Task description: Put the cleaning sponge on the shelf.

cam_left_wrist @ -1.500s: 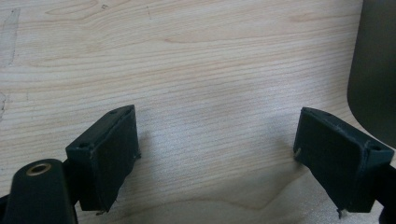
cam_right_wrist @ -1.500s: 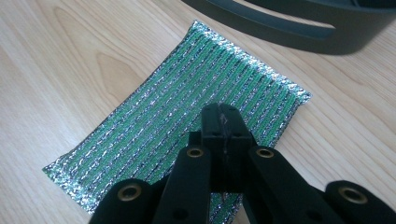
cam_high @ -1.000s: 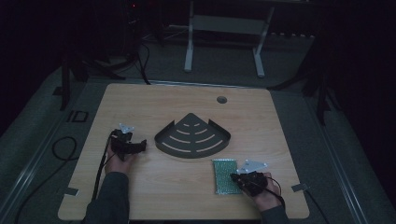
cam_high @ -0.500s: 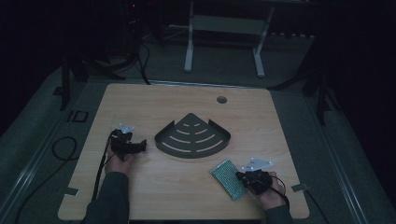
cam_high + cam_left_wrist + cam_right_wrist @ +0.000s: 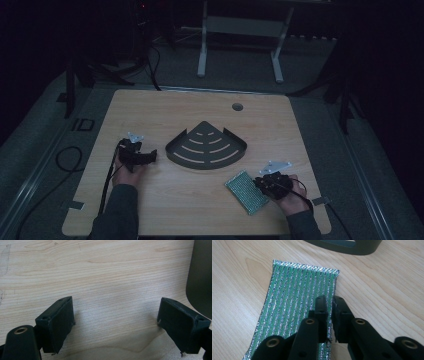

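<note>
Releasing green scrubbing pad [image 5: 297, 302] edge from right gripper [image 5: 329, 302], jaws just parting narrowly; pad long axis running lower right; left gripper [image 5: 115, 322] wide open, empty.

Left black two-jaw gripper [image 5: 140, 156] jaws wide, nothing between; right black two-jaw gripper [image 5: 330, 305] jaws just opening, narrow gap.

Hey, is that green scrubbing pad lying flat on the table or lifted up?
Flat. The green scrubbing pad lies spread on the table, all its visible edges down against the wood.

High view overhead, claw views close
</note>
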Tool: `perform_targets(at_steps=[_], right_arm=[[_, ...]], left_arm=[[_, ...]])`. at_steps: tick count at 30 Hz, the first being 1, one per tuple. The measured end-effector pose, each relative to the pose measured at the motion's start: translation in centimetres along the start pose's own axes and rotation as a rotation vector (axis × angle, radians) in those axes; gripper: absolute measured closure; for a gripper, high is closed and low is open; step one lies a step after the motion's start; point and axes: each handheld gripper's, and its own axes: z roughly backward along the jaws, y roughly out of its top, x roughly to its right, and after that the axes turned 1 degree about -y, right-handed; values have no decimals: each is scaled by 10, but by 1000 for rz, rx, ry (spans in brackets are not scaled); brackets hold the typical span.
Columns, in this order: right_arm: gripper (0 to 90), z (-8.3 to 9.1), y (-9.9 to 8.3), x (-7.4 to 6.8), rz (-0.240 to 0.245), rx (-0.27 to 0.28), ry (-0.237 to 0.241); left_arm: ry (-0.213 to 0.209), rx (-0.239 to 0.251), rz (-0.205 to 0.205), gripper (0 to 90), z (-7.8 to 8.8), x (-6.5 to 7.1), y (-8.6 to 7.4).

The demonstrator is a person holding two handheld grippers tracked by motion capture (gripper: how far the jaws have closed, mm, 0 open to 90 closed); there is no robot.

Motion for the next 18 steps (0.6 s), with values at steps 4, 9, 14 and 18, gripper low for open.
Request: perform_targets(at_steps=[4,9,14,18], right_arm=[[793,-1,4,5,-2,-26,9],[767,-3,7,13,-26,-69,37],[753,-6,8,18,-45,-101,53],[741,-8,9,21,-63,-131,79]], left_arm=[[0,0,0,142,0,0,0],[0,0,0,142,0,0,0],[0,0,0,142,0,0,0],[0,0,-1,142,0,0,0]])
